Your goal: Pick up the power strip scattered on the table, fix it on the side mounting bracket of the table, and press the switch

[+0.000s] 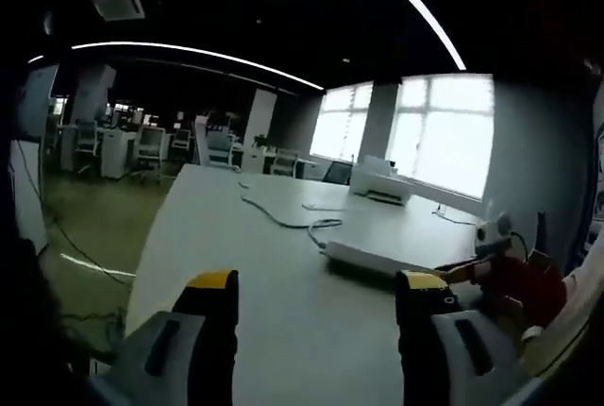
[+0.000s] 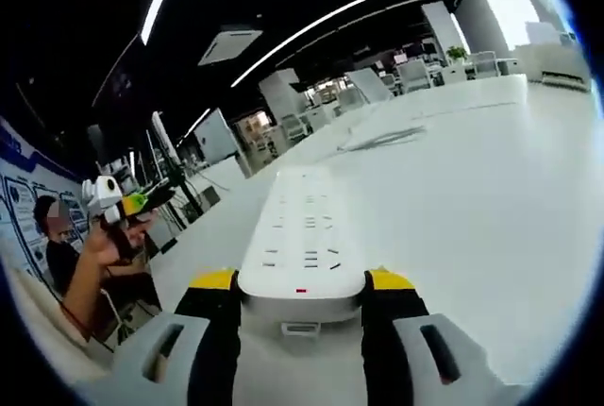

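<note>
Big open office, long white surface (image 2: 491, 198). The power strip (image 2: 307, 236) lies flat on it, near end pinched in your right tool (image 2: 302, 293), ready to lift. Your left tool (image 1: 316, 293) hangs open, empty, alongside.

Power strip (image 2: 304, 236) lies on table (image 2: 491, 198) (between right claw (image 2: 302, 283) jaws).

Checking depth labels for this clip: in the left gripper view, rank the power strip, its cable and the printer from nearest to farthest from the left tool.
1. Power strip: on the table just beyond the left tool, to the right.
2. Cable: trails from the strip's far end across mid-table.
3. Printer: far end of the table, near the windows.
</note>
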### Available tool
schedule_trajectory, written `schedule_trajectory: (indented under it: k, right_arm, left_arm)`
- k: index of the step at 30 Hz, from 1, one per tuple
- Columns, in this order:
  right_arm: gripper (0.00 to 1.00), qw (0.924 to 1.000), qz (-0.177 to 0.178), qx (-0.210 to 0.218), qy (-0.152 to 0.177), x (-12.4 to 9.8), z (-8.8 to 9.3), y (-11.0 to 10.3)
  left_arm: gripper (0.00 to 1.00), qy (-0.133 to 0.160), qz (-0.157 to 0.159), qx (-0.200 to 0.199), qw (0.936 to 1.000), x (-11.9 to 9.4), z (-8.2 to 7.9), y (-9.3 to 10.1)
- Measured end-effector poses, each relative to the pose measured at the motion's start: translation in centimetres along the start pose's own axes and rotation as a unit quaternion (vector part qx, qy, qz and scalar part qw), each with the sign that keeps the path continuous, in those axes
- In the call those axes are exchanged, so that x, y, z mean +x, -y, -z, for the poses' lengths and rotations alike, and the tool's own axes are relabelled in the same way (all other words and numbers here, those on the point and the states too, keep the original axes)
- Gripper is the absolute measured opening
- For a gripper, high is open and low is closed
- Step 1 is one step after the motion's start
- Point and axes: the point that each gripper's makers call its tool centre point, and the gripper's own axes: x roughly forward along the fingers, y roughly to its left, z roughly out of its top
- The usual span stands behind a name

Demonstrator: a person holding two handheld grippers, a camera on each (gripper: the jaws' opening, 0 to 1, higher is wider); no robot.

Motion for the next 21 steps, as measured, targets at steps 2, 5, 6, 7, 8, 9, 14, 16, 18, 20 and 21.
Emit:
schedule_trajectory:
  k: [2,5,6,7,8,9,14,16,18,20,21]
  right_arm:
    - [0.46,0.9996,-0.007,0.026,0.004,0.0,-0.1,-0.1]
    - [0.46,0.9984,-0.014,0.055,0.008,-0.1,-0.2,-0.2]
    - [0.46,0.9982,-0.015,0.057,0.008,-0.1,-0.1,-0.1]
    - [0.46,0.9981,-0.015,0.059,0.009,-0.1,-0.1,-0.2]
    - [0.46,0.9978,-0.016,0.063,0.01,-0.1,-0.1,-0.2]
    - [0.46,0.9976,-0.017,0.066,0.01,-0.1,-0.1,-0.3]
    - [0.46,0.9949,-0.026,0.096,0.014,-0.1,-0.2,-0.4]
    - [0.46,0.9947,-0.026,0.099,0.015,-0.1,-0.2,-0.4]
    - [0.46,0.9946,-0.025,0.1,0.013,0.0,-0.2,-0.5]
    - [0.46,0.9947,-0.024,0.099,0.012,0.0,-0.2,-0.6]
    - [0.46,0.9948,-0.024,0.099,0.012,0.0,-0.2,-0.6]
  left_arm:
    - [0.74,0.003,0.007,-0.008,0.9999,0.4,-0.1,0.4]
    - [0.74,0.007,0.012,-0.018,0.9997,1.0,-0.2,0.8]
    - [0.74,0.008,0.013,-0.02,0.9997,1.2,-0.2,0.9]
    - [0.74,0.007,0.014,-0.023,0.9996,1.4,-0.2,1.0]
    - [0.74,0.005,0.017,-0.025,0.9995,1.7,-0.1,1.3]
    - [0.74,0.003,0.018,-0.025,0.9995,1.8,-0.1,1.5]
    - [0.73,-0.001,0.026,-0.024,0.9994,2.4,0.0,2.2]
    - [0.72,-0.002,0.028,-0.025,0.9993,2.5,0.0,2.3]
    - [0.7,-0.008,0.034,-0.029,0.999,3.0,0.1,2.6]
    - [0.69,-0.009,0.045,-0.038,0.9982,3.4,0.1,3.0]
    - [0.69,-0.008,0.05,-0.05,0.9974,3.6,0.0,3.2]
